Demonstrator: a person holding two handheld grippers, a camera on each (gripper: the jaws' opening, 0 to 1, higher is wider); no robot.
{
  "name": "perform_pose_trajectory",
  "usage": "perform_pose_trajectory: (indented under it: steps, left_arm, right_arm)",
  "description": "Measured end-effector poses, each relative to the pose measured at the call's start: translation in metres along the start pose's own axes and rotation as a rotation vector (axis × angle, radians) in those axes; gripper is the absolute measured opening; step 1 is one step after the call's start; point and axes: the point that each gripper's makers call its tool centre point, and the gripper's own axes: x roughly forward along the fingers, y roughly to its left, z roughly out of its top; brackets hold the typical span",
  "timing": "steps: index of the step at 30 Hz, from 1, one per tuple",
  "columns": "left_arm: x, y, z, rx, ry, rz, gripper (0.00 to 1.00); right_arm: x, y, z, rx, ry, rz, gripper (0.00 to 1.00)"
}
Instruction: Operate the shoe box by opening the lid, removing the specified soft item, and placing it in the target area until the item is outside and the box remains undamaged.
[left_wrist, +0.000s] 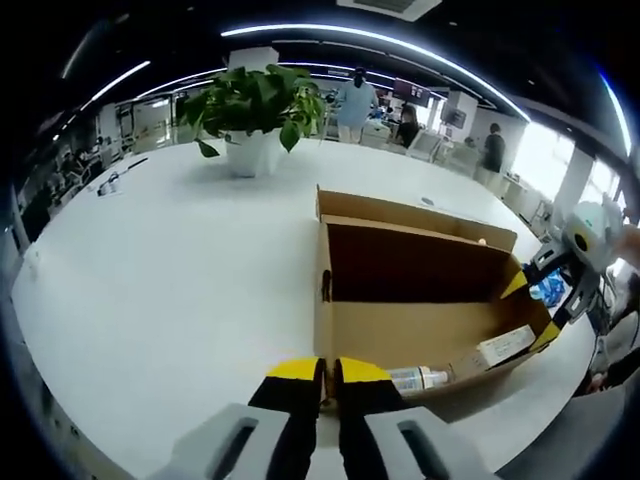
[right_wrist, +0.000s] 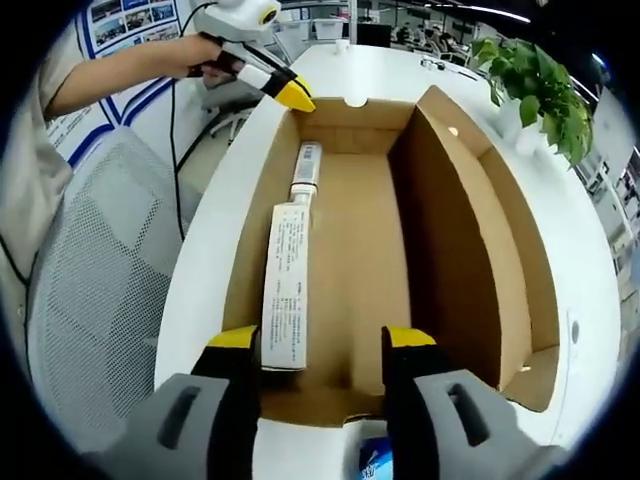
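Box (left_wrist: 420, 300) lies open on the white table (left_wrist: 180, 280) in the left gripper view, lid folded back on the far side, with a tube (left_wrist: 418, 378) and a small carton (left_wrist: 505, 347) against its near wall; the left gripper (left_wrist: 328, 372) hovers at the box's left end, jaws nearly together on nothing, while the right gripper (left_wrist: 540, 300) straddles the right end wall; a plant (left_wrist: 255, 105) stands far off. In the right gripper view the right gripper (right_wrist: 322, 345) has its jaws wide over the near wall, the carton (right_wrist: 285, 285) just beyond its left jaw and the tube (right_wrist: 305, 168) farther on. No soft item is visible. Closing the wide jaws here could crease the cardboard or catch the carton instead
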Motion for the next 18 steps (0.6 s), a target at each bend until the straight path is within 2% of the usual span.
perform_pose_trajectory:
  steps: [12,18]
  left_arm:
    - [-0.0007,-0.0002,0.0009,0.022,0.004,0.015,0.04]
    - [-0.0013,0.0004,0.0011,0.014,-0.003,0.016,0.04]
  right_arm:
    - [0.0059,0.0100,-0.0003,-0.015,0.020,0.019,0.26]
    - [0.0079,0.0090,-0.0031,-0.036,0.044,-0.003,0.18]
